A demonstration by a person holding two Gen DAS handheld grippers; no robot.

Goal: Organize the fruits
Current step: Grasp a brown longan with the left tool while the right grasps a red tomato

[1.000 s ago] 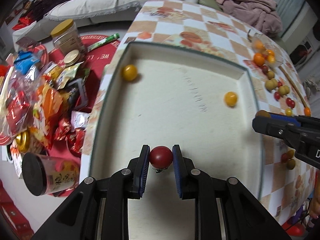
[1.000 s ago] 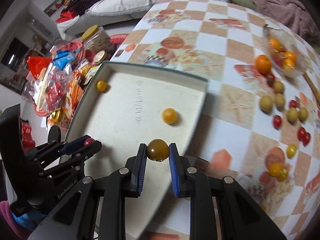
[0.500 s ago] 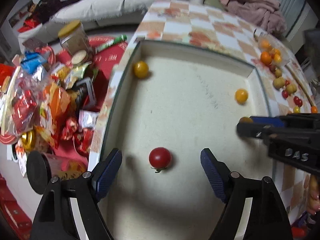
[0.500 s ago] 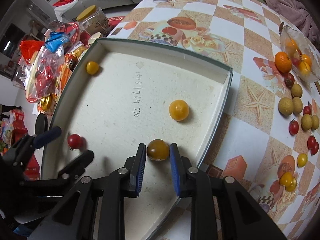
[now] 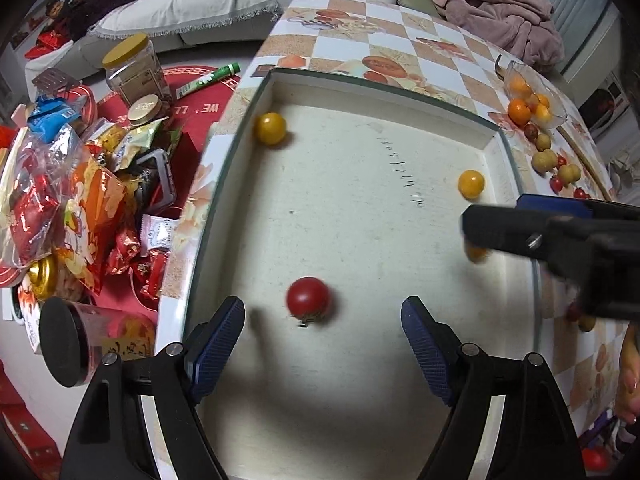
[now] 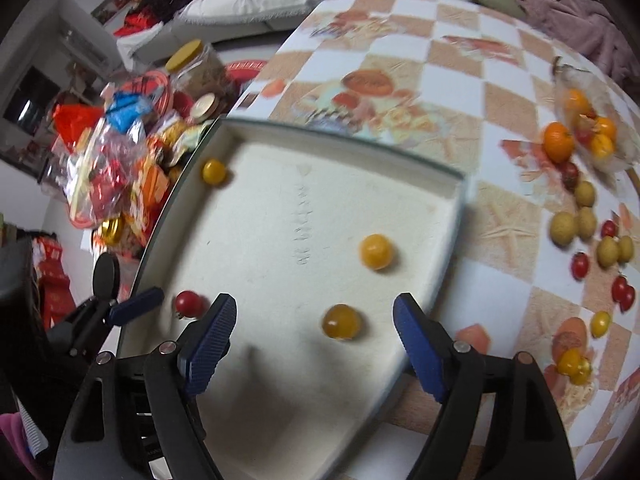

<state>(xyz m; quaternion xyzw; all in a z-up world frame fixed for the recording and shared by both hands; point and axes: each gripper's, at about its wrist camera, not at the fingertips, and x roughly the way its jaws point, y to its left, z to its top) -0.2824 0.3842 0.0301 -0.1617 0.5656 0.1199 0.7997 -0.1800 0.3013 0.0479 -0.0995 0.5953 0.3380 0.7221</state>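
A white tray (image 5: 360,80) (image 6: 340,132) lies on the checkered table. A red tomato (image 5: 308,297) (image 6: 189,303) rests on its floor just ahead of my open, empty left gripper (image 5: 322,338). A dark-yellow tomato (image 6: 340,321) rests on the floor between the fingers of my open, empty right gripper (image 6: 312,332); in the left wrist view that tomato (image 5: 476,253) is partly hidden by the right gripper (image 5: 560,236). Two more yellow tomatoes (image 5: 271,128) (image 5: 471,184) lie in the tray, also in the right wrist view (image 6: 214,171) (image 6: 376,251).
Loose fruit lies on the table right of the tray: an orange (image 6: 557,141), pale longans (image 6: 563,229), red tomatoes (image 6: 622,291), yellow tomatoes (image 6: 600,323), and a clear bowl (image 6: 592,132). Snack packets (image 5: 60,200) and jars (image 5: 132,68) crowd the left side.
My right gripper has opened and let the dark-yellow tomato go onto the tray floor. My left gripper, open since half a second ago, stays over the released red tomato.
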